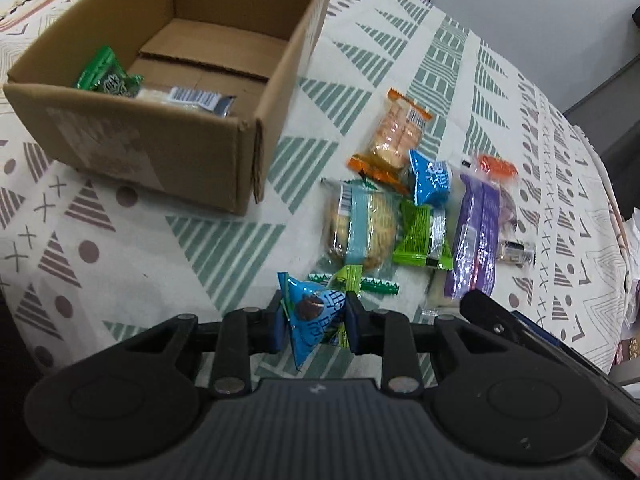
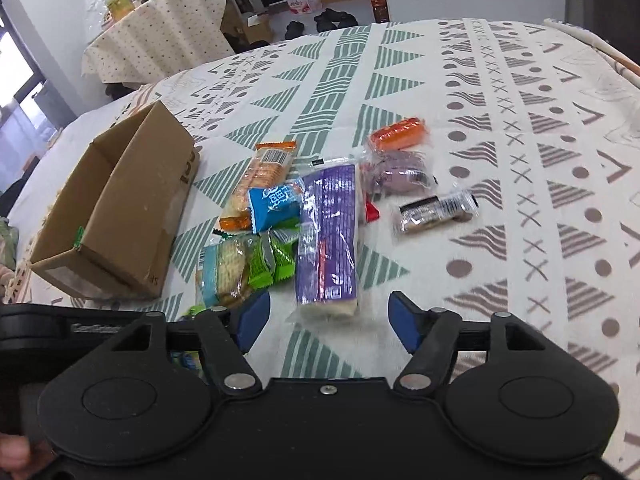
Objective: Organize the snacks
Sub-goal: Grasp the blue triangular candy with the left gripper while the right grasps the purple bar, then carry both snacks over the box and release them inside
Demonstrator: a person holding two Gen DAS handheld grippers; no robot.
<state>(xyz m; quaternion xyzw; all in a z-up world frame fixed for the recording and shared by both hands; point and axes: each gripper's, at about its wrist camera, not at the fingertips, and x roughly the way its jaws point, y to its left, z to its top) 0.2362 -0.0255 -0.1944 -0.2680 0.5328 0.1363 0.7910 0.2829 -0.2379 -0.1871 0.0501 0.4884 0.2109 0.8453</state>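
My left gripper (image 1: 314, 318) is shut on a blue triangular snack packet (image 1: 314, 314), held just above the patterned cloth. An open cardboard box (image 1: 160, 152) stands ahead to the left with a green packet (image 1: 108, 76) and a clear packet (image 1: 192, 100) inside. A heap of snacks lies to the right: an orange cracker pack (image 1: 396, 132), a round biscuit pack (image 1: 362, 228), a green packet (image 1: 422, 236), a purple bar (image 1: 476, 236). My right gripper (image 2: 328, 320) is open and empty, just short of the purple bar (image 2: 328, 236). The box (image 2: 120, 216) is at its left.
The table is covered by a patterned cloth (image 2: 520, 200). More snacks lie beyond the purple bar: an orange packet (image 2: 400, 134), a purple clear packet (image 2: 400, 172) and a dark bar (image 2: 434, 212). A second covered table (image 2: 160, 28) stands in the room behind.
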